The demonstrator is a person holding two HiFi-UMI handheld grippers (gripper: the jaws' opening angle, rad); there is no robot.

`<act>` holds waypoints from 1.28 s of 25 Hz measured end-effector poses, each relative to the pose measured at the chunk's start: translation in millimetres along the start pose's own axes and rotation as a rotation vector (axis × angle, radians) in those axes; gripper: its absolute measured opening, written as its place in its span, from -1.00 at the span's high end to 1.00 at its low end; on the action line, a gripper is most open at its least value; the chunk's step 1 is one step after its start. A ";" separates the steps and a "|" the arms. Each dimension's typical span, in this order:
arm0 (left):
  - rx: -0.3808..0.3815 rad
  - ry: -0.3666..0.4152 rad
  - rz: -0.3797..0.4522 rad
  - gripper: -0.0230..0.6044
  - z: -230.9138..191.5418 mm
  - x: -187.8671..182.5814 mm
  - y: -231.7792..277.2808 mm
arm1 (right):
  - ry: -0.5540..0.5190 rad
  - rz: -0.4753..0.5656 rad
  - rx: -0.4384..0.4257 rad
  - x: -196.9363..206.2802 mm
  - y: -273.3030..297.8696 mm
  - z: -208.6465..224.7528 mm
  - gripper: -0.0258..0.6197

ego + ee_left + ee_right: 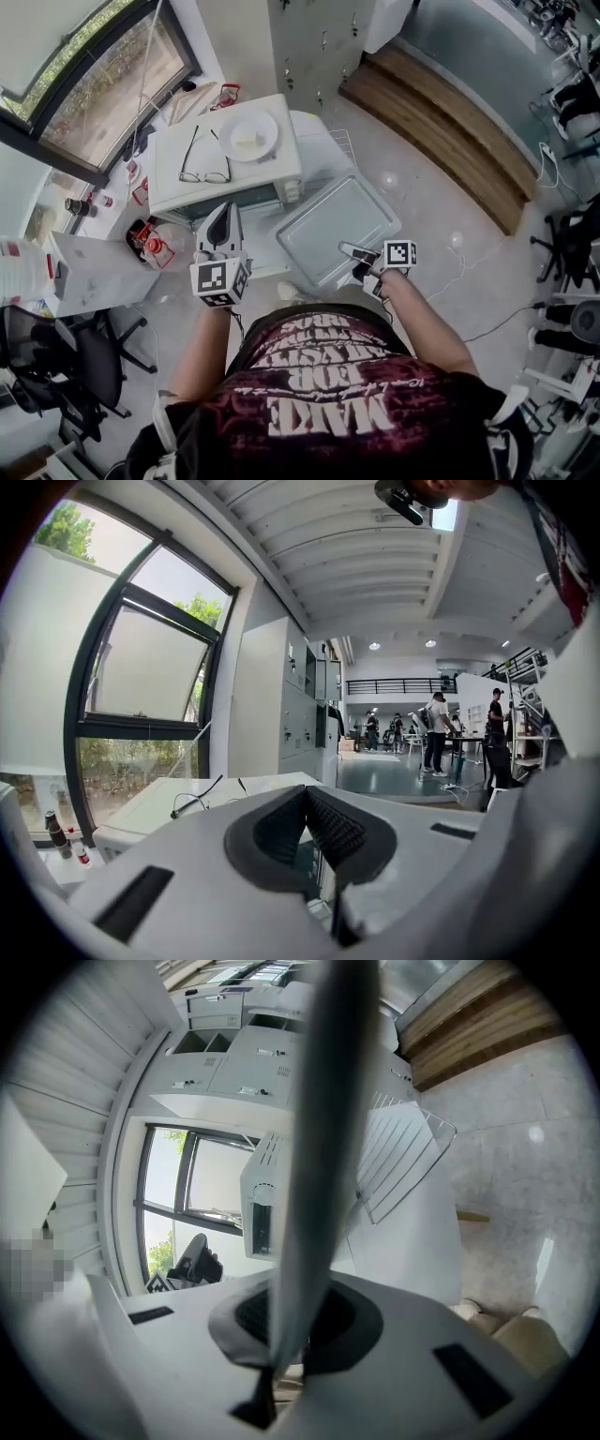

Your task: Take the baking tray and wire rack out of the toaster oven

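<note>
The grey baking tray (337,225) hangs out in front of the white toaster oven (225,164), to its right. My right gripper (352,251) is shut on the tray's near edge. In the right gripper view the tray (323,1147) runs edge-on up from the right gripper (281,1335). The wire rack (343,142) lies on the white table right of the oven, and the wire rack (398,1162) also shows beside the oven (267,1208). My left gripper (223,214) hovers at the oven's front, its pads meeting with nothing between them. The left gripper (305,794) faces the oven top (187,803).
Glasses (204,159) and a white plate (251,136) rest on the oven. Red items (150,246) and a white box (94,272) sit to the left, with an office chair (75,356) below. A wooden step (441,131) runs at the right. People (436,733) stand far off.
</note>
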State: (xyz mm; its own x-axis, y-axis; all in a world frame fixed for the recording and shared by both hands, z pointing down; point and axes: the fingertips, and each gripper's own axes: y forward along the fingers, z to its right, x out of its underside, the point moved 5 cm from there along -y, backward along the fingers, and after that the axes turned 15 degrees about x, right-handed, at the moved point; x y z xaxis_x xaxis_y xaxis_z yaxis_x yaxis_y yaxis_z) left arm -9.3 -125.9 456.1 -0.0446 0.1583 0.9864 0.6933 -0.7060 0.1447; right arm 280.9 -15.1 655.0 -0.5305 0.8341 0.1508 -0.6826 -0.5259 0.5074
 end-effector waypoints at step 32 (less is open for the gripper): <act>-0.482 -0.122 -0.018 0.91 47.1 1.8 89.9 | -0.326 -0.625 0.026 -215.2 54.3 81.7 0.87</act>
State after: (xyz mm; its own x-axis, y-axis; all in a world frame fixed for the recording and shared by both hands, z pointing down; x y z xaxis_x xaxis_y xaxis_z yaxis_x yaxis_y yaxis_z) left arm 86.8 -156.6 467.1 0.0510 0.2326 0.9712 0.2805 -0.9367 0.2096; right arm 399.1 -209.7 719.4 0.1372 0.9882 0.0688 -0.7962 0.0687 0.6012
